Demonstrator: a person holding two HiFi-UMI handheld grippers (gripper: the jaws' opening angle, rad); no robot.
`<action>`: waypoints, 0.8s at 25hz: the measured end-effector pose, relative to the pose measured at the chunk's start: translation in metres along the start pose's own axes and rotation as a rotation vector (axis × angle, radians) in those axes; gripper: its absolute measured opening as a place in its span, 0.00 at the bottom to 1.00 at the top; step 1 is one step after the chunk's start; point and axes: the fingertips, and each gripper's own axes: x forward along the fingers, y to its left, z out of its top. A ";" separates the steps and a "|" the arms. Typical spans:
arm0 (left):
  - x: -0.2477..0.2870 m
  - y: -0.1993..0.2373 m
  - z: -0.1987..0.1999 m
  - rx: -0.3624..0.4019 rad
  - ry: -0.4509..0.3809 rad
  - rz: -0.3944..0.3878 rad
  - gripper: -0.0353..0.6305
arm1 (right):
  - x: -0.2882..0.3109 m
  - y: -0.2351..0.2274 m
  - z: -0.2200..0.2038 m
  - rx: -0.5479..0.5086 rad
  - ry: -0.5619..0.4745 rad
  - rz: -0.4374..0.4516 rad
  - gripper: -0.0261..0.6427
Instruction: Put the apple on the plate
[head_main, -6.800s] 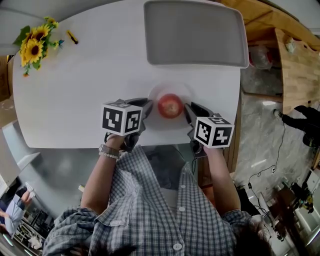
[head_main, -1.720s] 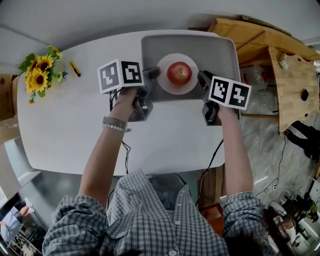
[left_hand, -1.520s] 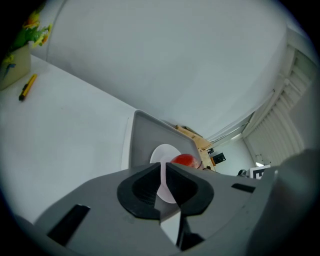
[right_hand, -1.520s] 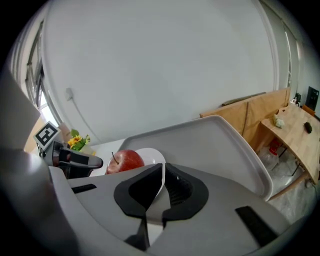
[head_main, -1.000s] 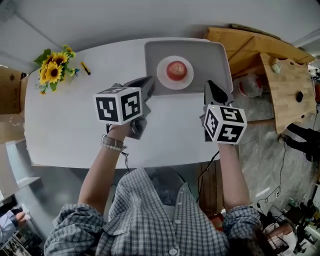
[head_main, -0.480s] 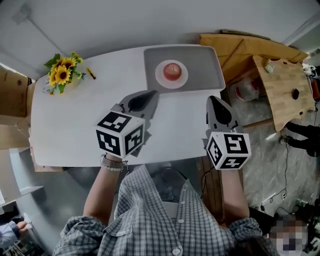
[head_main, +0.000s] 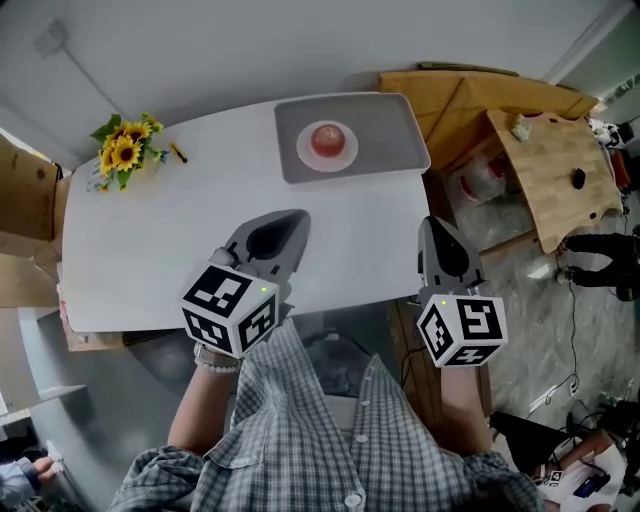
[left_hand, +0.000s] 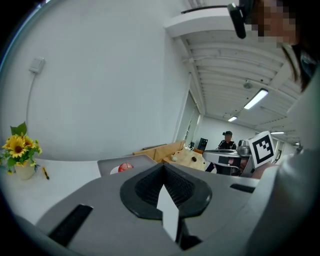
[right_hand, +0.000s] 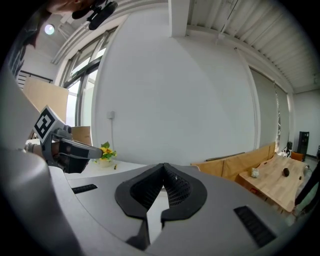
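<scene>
Your left gripper (head_main: 288, 224) has its jaws pressed together with nothing between them; its own view shows the ribbed pads meeting at the tip (left_hand: 162, 169). Your right gripper (head_main: 438, 226) is the same: its jaws meet at the tip (right_hand: 163, 167) and hold nothing. You hold both up off the white table (head_main: 160, 240). In the head view they sit over its near edge, left and right of your body, with their marker cubes toward you. Both point toward the far side of the table.

The apple (head_main: 327, 138) sits on the small white plate (head_main: 327, 157), well apart from both grippers. The plate rests in the grey tray (head_main: 385, 140), toward the tray's left half. The tray lies at the far right corner of the table. From the left gripper view you see the apple (left_hand: 125, 167) as a red spot just over the gripper's body.

A bunch of sunflowers (head_main: 125, 150) stands at the far left corner, with a small yellow pen (head_main: 178, 153) lying just beside it. A wooden table (head_main: 545, 165) stands to the right, beyond the white one.
</scene>
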 end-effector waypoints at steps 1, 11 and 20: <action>-0.003 -0.006 0.001 0.005 -0.007 -0.004 0.07 | -0.006 0.000 0.002 0.003 -0.008 -0.004 0.07; -0.024 -0.043 0.001 0.043 -0.028 -0.018 0.07 | -0.058 0.003 0.004 0.023 -0.065 -0.024 0.07; -0.031 -0.060 -0.002 0.064 -0.031 -0.013 0.07 | -0.078 -0.008 0.000 0.017 -0.064 -0.065 0.07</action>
